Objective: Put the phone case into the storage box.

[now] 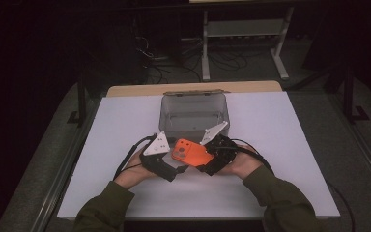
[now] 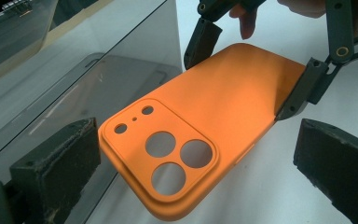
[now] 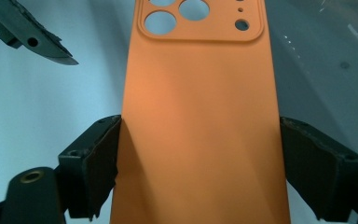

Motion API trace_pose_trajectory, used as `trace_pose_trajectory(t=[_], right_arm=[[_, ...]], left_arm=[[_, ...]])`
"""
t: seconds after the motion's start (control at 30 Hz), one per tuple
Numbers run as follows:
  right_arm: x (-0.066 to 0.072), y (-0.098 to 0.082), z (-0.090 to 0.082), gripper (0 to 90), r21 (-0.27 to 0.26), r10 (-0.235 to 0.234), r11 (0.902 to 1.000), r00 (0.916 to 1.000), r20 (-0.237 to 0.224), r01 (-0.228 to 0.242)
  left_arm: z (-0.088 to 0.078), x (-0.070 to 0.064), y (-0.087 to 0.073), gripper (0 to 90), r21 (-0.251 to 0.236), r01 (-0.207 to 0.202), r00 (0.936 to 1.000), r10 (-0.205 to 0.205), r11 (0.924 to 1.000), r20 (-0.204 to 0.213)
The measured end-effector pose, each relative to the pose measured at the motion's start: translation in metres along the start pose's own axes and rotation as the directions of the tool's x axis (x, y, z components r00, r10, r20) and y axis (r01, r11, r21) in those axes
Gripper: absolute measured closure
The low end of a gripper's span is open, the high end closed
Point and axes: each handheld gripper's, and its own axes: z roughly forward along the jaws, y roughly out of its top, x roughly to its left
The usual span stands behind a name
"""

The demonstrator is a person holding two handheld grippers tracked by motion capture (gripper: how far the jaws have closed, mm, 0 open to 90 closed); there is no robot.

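An orange phone case (image 1: pixel 189 152), back side up with its camera cut-outs showing, hangs just above the white table in front of a clear plastic box (image 1: pixel 194 112). My right gripper (image 1: pixel 206 162) is shut on the case's plain end, one jaw pressed on each long edge; its view shows the right gripper (image 3: pixel 200 163) clamping the orange case (image 3: pixel 200 116). My left gripper (image 1: pixel 174 169) is open. In its own view the left gripper (image 2: pixel 196 177) has its pads on either side of the camera end of the case (image 2: pixel 214 102), with a gap on the right side.
The clear box (image 2: pixel 74 70) stands open-topped and looks empty, right behind the case. White table surface (image 1: pixel 280 145) spreads to both sides, with a wooden strip (image 1: pixel 193 89) at its far edge. Cables trail from both grippers. A metal stand (image 1: pixel 244 38) is on the floor beyond.
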Motion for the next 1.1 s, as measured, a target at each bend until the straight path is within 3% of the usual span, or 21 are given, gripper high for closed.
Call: trace_pose_trajectory(t=[0.73,1.1], right_arm=[[-0.001,0.000,0.000,15.7,-0.001,0.001,1.0000,1.0000,0.004,-0.001],[-0.001,0.000,-0.001,15.7,-0.003,0.003,1.0000,1.0000,0.007,-0.003]], left_arm=[[0.001,-0.007,0.000,0.0,0.025,-0.110,0.9927,0.111,0.9936,-0.048],[0.002,-0.011,0.000,0.0,0.055,-0.176,0.9813,0.180,0.9829,-0.069]])
